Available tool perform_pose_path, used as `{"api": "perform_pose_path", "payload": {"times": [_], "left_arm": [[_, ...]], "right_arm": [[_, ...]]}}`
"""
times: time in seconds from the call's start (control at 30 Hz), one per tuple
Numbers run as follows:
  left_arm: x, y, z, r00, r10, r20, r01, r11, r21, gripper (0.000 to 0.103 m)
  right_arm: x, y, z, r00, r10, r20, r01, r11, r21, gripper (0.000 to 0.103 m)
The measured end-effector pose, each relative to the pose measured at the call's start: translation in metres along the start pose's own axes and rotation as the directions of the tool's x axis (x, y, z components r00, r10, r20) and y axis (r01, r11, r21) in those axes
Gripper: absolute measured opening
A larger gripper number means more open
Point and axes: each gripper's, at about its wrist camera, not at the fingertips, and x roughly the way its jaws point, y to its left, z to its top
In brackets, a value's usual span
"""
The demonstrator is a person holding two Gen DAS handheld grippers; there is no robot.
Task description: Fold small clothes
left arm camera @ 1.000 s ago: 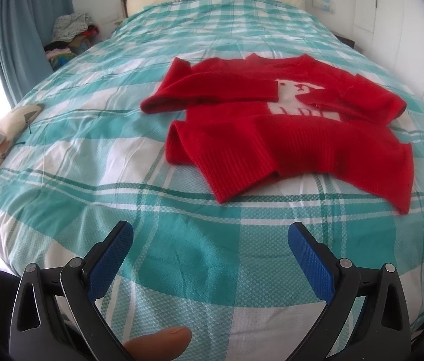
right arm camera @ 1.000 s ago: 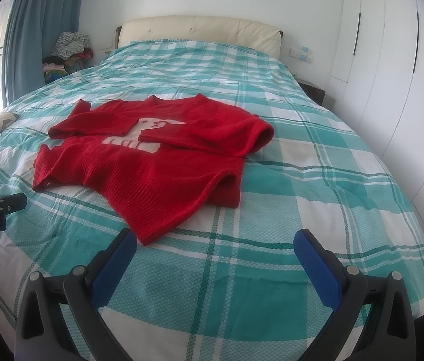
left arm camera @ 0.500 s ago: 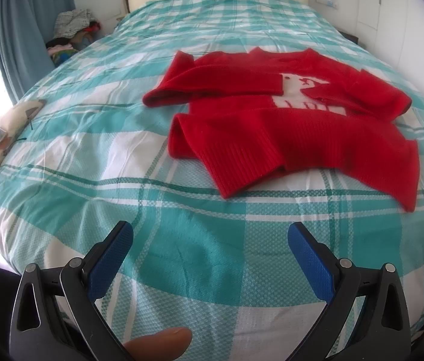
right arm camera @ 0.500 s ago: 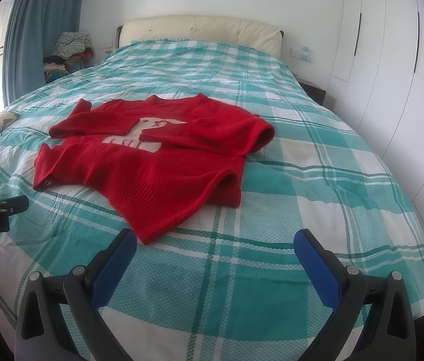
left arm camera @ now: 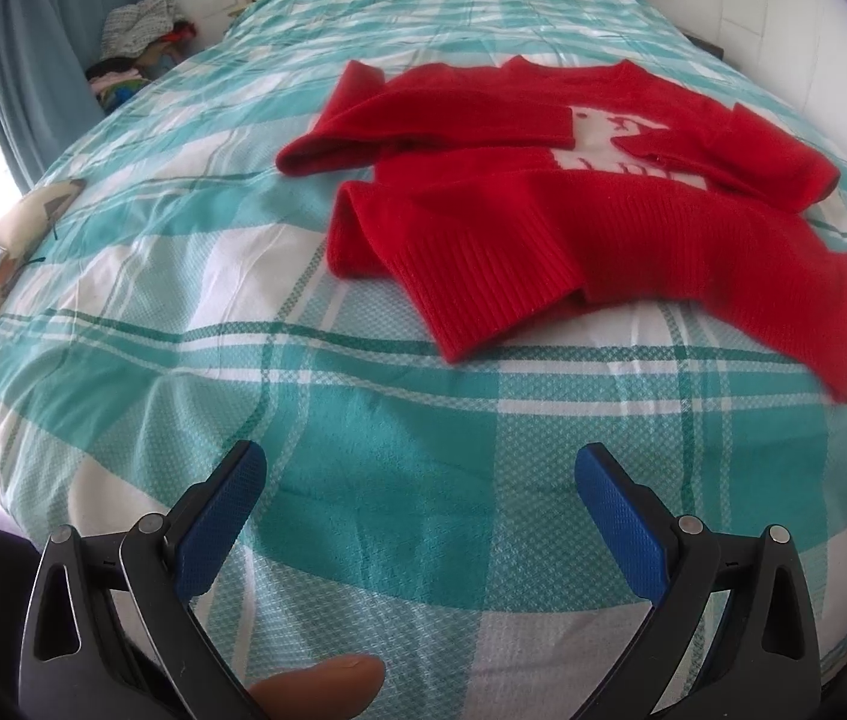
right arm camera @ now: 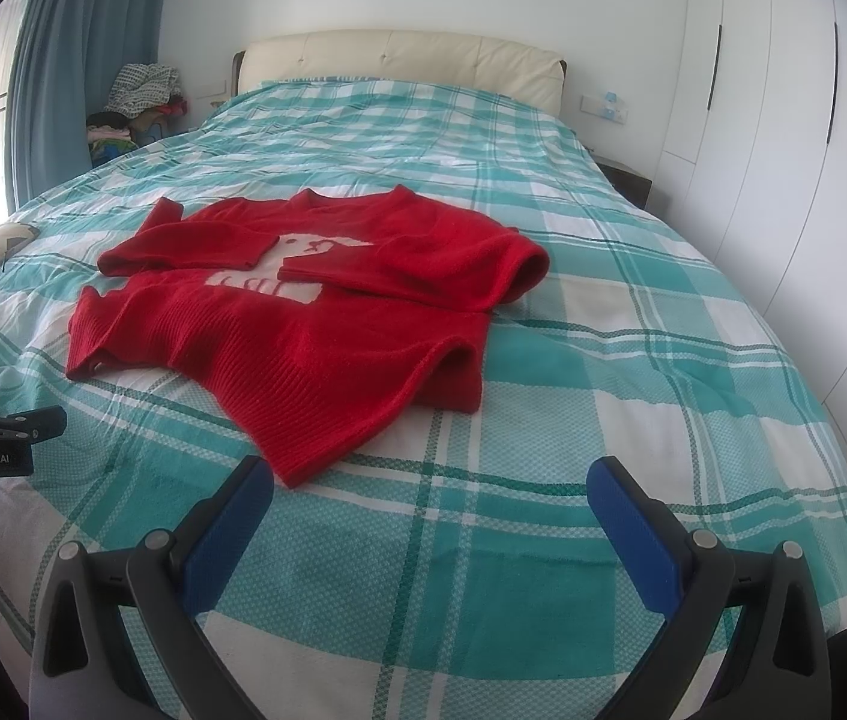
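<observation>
Left wrist, tongs (left arm camera: 420, 480) spread, above bedspread (left arm camera: 183, 300), short of sweater (left arm camera: 573, 222)

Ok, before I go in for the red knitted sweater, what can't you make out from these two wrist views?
- Red knitted sweater: both sleeves folded across the chest cover part of the white animal motif, in both views.
- Sweater's underside and back layer: hidden by the front, both views.
- Left gripper: in the right wrist view only its side shows, cut by the left edge.
- Clothes pile by the blue curtain: too small to identify.

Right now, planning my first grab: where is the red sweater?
The red sweater lies mid-bed on the checked bedspread, ahead-left of the right gripper.
</observation>
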Motion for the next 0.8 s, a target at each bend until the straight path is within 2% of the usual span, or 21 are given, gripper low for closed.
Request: {"api": "perform_pose_path", "payload": {"times": [0.07, 0.33, 0.5, 0.6, 0.67, 0.73, 0.8], "left_arm": [[0.006, -0.002, -0.003, 1.0, 0.0, -0.023, 0.0, 1.0, 0.004, 0.103], [0.011, -0.006, -0.009, 0.999, 0.016, -0.032, -0.015, 1.0, 0.017, 0.103], [0.02, 0.004, -0.01, 0.997, -0.063, -0.055, 0.062, 0.998, -0.02, 0.103], [0.015, 0.013, -0.006, 0.989, -0.131, -0.069, 0.129, 0.991, -0.04, 0.103], [0.004, 0.029, 0.0, 0.975, -0.222, -0.01, 0.22, 0.97, -0.104, 0.103], [0.003, 0.041, 0.012, 0.94, -0.34, 0.034, 0.341, 0.926, -0.162, 0.103], [0.014, 0.046, 0.026, 0.903, -0.43, 0.021, 0.424, 0.882, -0.206, 0.103]], "right_arm": [[0.0, 0.0, 0.0, 1.0, 0.001, -0.001, -0.001, 1.0, 0.0, 0.103], [-0.001, -0.003, -0.001, 1.0, 0.004, -0.004, -0.004, 1.0, 0.013, 0.103], [0.001, -0.007, 0.0, 1.0, 0.008, -0.013, -0.008, 1.0, 0.026, 0.103], [0.004, -0.014, -0.001, 0.998, 0.048, -0.027, -0.047, 0.997, 0.066, 0.103], [0.007, -0.019, -0.001, 0.995, 0.092, -0.039, -0.088, 0.991, 0.102, 0.103], [0.011, -0.022, -0.003, 0.988, 0.143, -0.052, -0.135, 0.982, 0.134, 0.103], [0.018, -0.025, -0.004, 0.974, 0.212, -0.073, -0.196, 0.964, 0.179, 0.103]]}}
